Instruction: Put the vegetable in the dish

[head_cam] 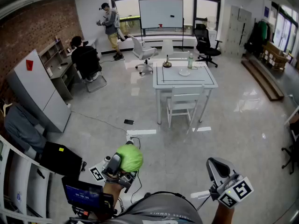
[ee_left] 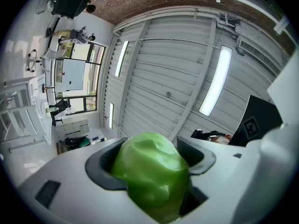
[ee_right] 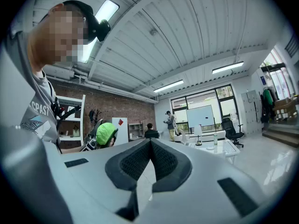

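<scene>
In the head view, your left tool (head_cam: 116, 166) holds the green vegetable (head_cam: 130, 157) low beside you, well apart from the dish (head_cam: 184, 72) on the white tabletop (head_cam: 205, 80). In the left gripper view, its jaws stand wide, clamped on the vegetable. In the right gripper view, your right tool (ee_right: 150, 146) is closed and empty.

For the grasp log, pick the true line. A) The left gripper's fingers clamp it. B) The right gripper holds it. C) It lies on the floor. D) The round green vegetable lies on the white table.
A: the round green vegetable sits pinched between the dark fingers of the left gripper, while the right gripper is shut on nothing.
</scene>
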The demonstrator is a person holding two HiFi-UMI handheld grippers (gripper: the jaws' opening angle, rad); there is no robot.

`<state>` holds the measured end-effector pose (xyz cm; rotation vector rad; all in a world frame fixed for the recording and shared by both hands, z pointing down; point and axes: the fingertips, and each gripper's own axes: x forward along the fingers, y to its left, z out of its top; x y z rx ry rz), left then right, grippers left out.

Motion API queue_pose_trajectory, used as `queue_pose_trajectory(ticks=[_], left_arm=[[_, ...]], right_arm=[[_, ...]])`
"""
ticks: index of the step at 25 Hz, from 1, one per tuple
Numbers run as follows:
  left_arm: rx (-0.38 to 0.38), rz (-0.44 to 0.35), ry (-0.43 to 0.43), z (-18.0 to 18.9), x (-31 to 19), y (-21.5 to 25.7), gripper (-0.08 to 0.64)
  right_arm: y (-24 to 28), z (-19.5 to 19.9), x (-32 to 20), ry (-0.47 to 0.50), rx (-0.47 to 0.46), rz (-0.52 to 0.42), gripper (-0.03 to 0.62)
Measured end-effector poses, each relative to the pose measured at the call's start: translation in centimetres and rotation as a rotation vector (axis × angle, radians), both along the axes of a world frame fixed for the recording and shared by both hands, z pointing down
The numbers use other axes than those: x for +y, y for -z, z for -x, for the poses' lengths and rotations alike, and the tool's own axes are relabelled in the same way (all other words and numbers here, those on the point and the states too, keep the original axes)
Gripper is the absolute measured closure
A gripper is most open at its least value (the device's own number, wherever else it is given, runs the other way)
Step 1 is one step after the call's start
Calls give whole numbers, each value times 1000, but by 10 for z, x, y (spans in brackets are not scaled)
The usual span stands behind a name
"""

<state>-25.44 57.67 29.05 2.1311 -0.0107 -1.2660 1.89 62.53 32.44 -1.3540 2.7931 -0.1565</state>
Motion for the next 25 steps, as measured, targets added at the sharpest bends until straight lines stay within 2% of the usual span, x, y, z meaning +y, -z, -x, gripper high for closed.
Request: queue_pose_trajectory(ticks=[9, 11, 13, 15, 19, 22, 25], left_arm=[[-4, 0, 34, 2, -10, -5, 225], [-54, -24, 95, -2, -14, -1, 224], [-154, -68, 181, -12, -19, 2, 225], [-253, -93, 243, -28, -23, 1, 225], [-351, -108, 258, -79, -22, -8, 225], [-423, -169, 282, -113, -14, -9, 225], [-438, -217, 290, -128, -10, -4, 225]], right_arm=[[-6, 1, -7, -13, 2, -2, 584], [-5, 0, -13, -50, 16, -13, 584], [-1, 0, -21, -97, 21, -31, 583], [-2, 8, -28, -102, 18, -33, 581], [-8, 20, -42, -79, 7, -18, 581], [-5, 12, -46, -91, 16, -34, 581], [-3, 4, -47, -91, 36, -51, 581]])
